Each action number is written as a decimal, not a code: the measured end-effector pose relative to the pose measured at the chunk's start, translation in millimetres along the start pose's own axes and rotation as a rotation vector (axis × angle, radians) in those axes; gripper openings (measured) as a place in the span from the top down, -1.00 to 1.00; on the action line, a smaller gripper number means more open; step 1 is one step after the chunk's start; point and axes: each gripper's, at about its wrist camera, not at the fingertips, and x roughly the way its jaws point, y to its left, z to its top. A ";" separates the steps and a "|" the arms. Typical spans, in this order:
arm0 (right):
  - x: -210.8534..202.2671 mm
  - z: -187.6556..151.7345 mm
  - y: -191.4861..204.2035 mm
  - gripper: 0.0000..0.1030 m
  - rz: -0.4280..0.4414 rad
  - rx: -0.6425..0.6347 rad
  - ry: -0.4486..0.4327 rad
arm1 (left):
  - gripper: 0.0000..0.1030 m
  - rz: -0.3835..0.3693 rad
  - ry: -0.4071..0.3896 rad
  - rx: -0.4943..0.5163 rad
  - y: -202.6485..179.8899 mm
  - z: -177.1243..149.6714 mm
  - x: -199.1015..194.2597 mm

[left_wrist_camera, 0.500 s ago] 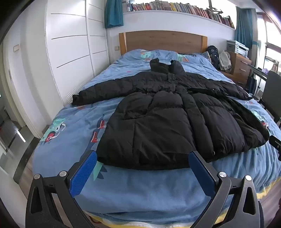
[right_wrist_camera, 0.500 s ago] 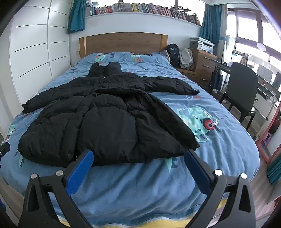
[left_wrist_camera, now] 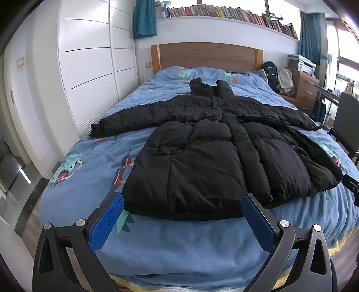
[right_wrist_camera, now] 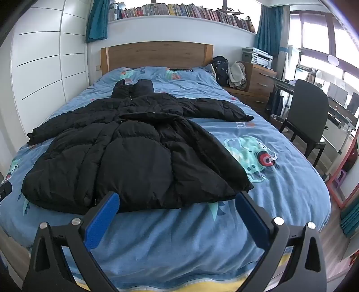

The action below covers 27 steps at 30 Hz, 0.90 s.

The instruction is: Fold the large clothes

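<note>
the left gripper (left_wrist_camera: pixel 181 204) hangs over the foot of the bed (left_wrist_camera: pixel 179 247), its blue-padded jaws spread wide with nothing between them but bedspread, short of the hem of the black puffer coat (left_wrist_camera: pixel 202 161). the right gripper (right_wrist_camera: pixel 177 203) sits the same way at the foot of the bed, jaws wide apart and empty, its tips just short of the coat (right_wrist_camera: pixel 134 161) hem and not touching it.

the coat lies flat on the blue cartoon-print bedspread (right_wrist_camera: pixel 280 179), about the middle of the bed, hem toward the foot and hood toward the wooden headboard (right_wrist_camera: pixel 157 54). both sleeves stretch out sideways toward the bed's two long edges. in the right wrist view one front panel lies folded open across the body, toward the side of the bed nearest the chair.

beside the bed on that side stands a dark chair (right_wrist_camera: pixel 307 116) at a desk. further up, next to the head of the bed, a wooden chest of drawers (right_wrist_camera: pixel 258 83) carries a printer, with a black backpack (right_wrist_camera: pixel 221 69) between it and the bed. on the bed's other long side runs a white wardrobe (left_wrist_camera: pixel 89 67). above the headboard a shelf of books (left_wrist_camera: pixel 224 13) spans the wall, with teal curtains (left_wrist_camera: pixel 144 18) at either end.
</note>
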 end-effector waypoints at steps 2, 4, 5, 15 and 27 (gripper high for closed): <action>0.2 -0.1 -0.8 -1.00 0.000 0.000 0.000 | -0.99 -0.007 -0.004 -0.003 0.1 1.2 -0.4; 0.3 -0.1 -2.0 -1.00 0.001 0.001 0.000 | -0.99 -0.018 -0.006 -0.009 0.4 2.7 -0.3; 0.2 -0.1 -4.3 -1.00 0.001 0.001 -0.001 | -0.99 -0.024 -0.006 -0.013 0.6 3.5 -0.1; 4.2 6.1 -3.2 -1.00 -0.007 0.002 0.007 | -0.99 -0.038 0.007 -0.027 2.7 5.2 3.9; 24.0 10.3 -17.5 -1.00 -0.012 0.031 0.012 | -0.99 -0.049 0.019 -0.005 6.4 21.3 11.6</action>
